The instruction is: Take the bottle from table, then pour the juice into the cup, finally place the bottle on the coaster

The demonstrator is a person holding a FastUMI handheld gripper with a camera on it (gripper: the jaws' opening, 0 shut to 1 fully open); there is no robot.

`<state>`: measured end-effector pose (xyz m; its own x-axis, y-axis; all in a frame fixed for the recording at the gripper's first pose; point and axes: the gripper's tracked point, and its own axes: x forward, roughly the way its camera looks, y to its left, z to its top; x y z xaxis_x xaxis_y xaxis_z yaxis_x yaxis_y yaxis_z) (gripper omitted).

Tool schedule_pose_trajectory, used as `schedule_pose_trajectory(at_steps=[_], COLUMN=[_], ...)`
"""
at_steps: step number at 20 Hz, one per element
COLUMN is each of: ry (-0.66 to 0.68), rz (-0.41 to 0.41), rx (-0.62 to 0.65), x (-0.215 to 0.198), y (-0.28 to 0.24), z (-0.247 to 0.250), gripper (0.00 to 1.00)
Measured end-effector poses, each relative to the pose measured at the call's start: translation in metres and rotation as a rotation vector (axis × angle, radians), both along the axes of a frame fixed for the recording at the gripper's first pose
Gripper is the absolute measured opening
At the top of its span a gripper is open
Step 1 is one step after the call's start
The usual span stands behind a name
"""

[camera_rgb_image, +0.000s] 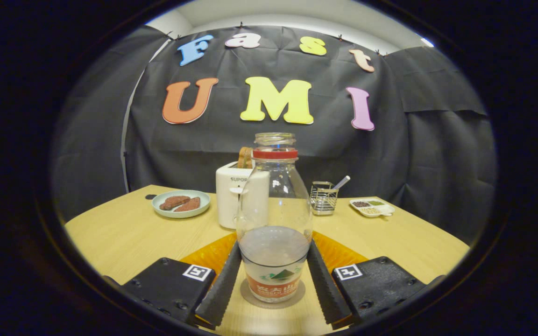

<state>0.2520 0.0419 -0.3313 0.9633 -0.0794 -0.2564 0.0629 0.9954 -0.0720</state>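
The counter (124,233), of pale wood, carried everything noted here. All places are given from the bottle (274,219), which stood upright on a round grey coaster (297,293), its base within the coaster's rim. The bottle was clear glass with a red collar ring, an open mouth and a label low on its body; a small amount of cloudy liquid lay in its lower part.

The hand-held gripper (273,284) was spread, one ribbed finger (220,291) on each side of the bottle's base. The fingers stood close alongside the glass; whether either touched it could not be told.

An orange mat (210,254) showed under the fingers on both sides of the bottle. Behind the bottle and just to its left stood a white toaster (231,193) with toast in its slot. Farther left lay a green plate (181,204) bearing two brown pieces. Behind and to the right stood a wire basket (323,198) with a utensil in it, and beyond that a small white dish (371,207) of divided compartments.
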Motion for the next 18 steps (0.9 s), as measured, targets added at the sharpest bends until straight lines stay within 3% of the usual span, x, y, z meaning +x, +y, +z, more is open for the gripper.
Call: schedule_pose_trajectory(at_steps=[11, 14, 18], ry=[-0.01, -0.024, -0.028], rz=[-0.021, -0.02, -0.013], rx=[0.001, 0.015, 0.009], x=[0.0, -0.004, -0.012], y=[-0.006, -0.008, -0.009], z=[0.004, 0.007, 0.015], gripper=[0.85, 1.0, 1.0])
